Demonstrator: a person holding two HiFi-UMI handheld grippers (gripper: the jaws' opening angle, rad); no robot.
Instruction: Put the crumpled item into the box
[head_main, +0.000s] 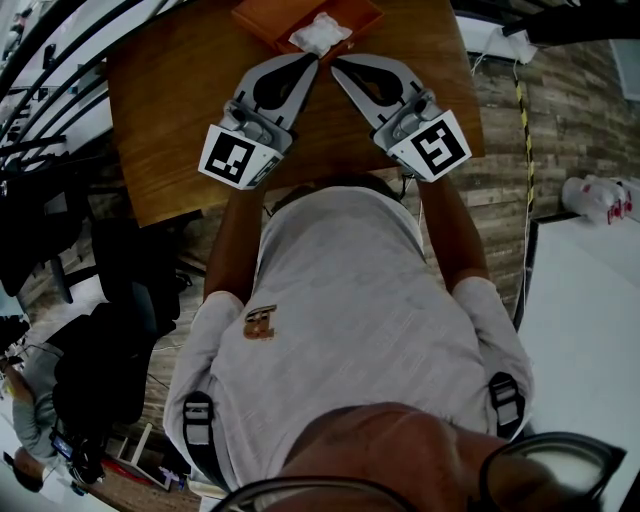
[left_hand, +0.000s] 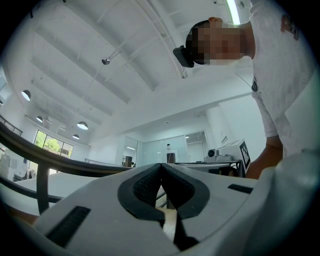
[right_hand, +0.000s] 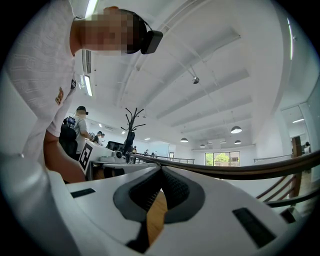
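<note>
In the head view a white crumpled item (head_main: 320, 34) lies inside the orange box (head_main: 262, 20) at the far edge of the wooden table (head_main: 170, 100). My left gripper (head_main: 313, 60) lies flat on the table with its tips just short of the box, jaws shut and empty. Beside it my right gripper (head_main: 335, 66) lies the same way, also shut on nothing. The left gripper view shows the left gripper (left_hand: 161, 165) with tips meeting; in the right gripper view the right gripper (right_hand: 161, 167) has its tips meeting too.
The person leans over the table's near edge, arms stretched forward. A white table (head_main: 590, 330) stands at the right, with white bottles (head_main: 598, 196) on the plank floor. Dark chairs (head_main: 110, 350) crowd the left. Both gripper views look up at the ceiling.
</note>
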